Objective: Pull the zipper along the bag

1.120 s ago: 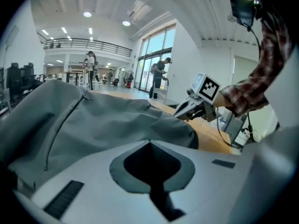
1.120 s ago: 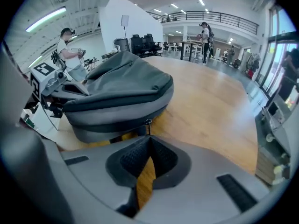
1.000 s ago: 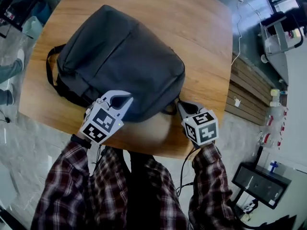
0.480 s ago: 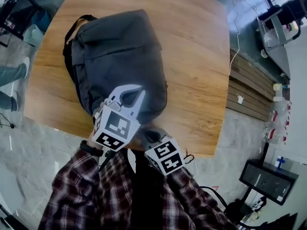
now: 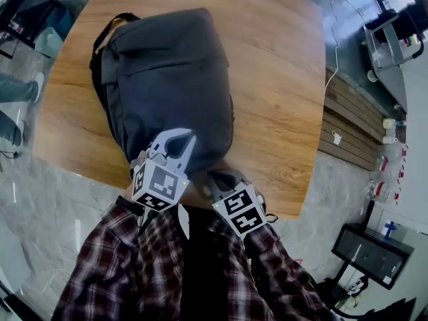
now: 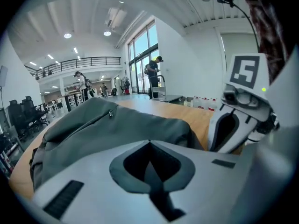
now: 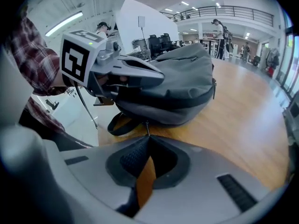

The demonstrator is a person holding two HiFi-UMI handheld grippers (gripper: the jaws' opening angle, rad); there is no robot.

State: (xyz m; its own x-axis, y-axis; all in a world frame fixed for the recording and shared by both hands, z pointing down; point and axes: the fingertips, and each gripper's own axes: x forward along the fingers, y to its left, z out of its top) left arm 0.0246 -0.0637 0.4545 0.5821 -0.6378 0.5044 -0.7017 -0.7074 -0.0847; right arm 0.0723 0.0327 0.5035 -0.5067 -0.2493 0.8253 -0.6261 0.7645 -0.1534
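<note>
A dark grey backpack (image 5: 167, 72) lies lengthwise on the wooden table (image 5: 281, 79), its near end at the table's front edge. My left gripper (image 5: 186, 136) sits on top of that near end with its jaws closed against the fabric (image 6: 107, 125); the pinch itself is hidden. My right gripper (image 5: 211, 175) is low at the near end, just right of the left one. In the right gripper view its jaws (image 7: 148, 137) are shut on a thin metal zipper pull (image 7: 147, 128) leading to the bag (image 7: 182, 78). A black strap loop (image 7: 121, 122) hangs beside it.
The table's front edge (image 5: 267, 209) runs right under both grippers. A front-pocket zipper tab (image 6: 110, 114) shows on the bag's top. Wooden slats (image 5: 348, 126) and a white cable (image 5: 331, 25) lie on the floor at right; a person's feet (image 5: 13, 92) at left.
The backpack swung from lying crosswise to lengthwise. My right gripper moved from the bag's right side to its near end, close to the left gripper. Over the last half second little shifted.
</note>
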